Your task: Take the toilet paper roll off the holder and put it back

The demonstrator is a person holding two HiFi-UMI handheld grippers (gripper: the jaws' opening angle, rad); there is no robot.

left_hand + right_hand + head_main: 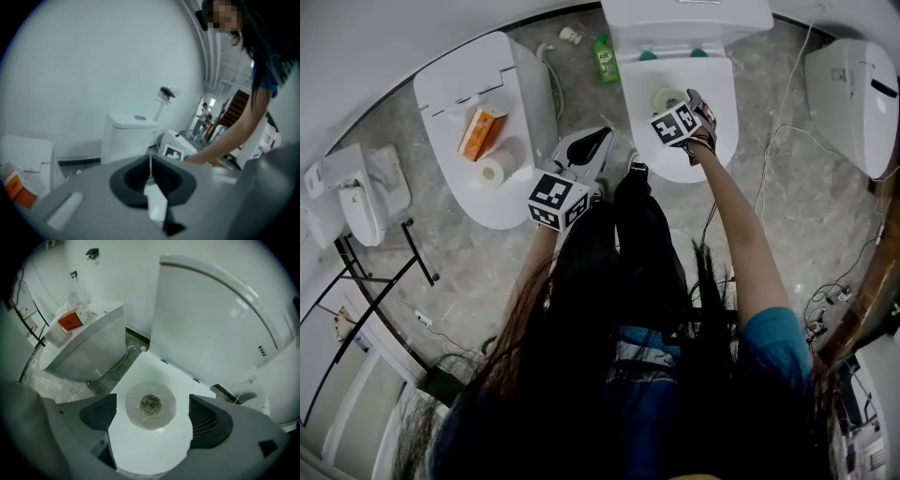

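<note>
A plastic-wrapped toilet paper roll [666, 97] stands on end on the closed lid of the middle toilet [675, 159]. My right gripper [692, 105] is right beside it. In the right gripper view the roll [151, 404] sits between the two dark pads [99, 411] of the right gripper [153, 415], which is open, with a gap on each side. My left gripper [598, 142] hovers over the floor between the two toilets, and in its own view the left gripper [151, 174] is shut with nothing visibly held. A small black wall fitting [166, 92] shows above the cistern.
The left toilet [516, 103] carries a second paper roll [492, 172] and an orange box [480, 131] on its lid. A green bottle [605, 58] stands on the floor by the wall. A third toilet [853, 94] is at the right, with cables [825, 300] on the floor.
</note>
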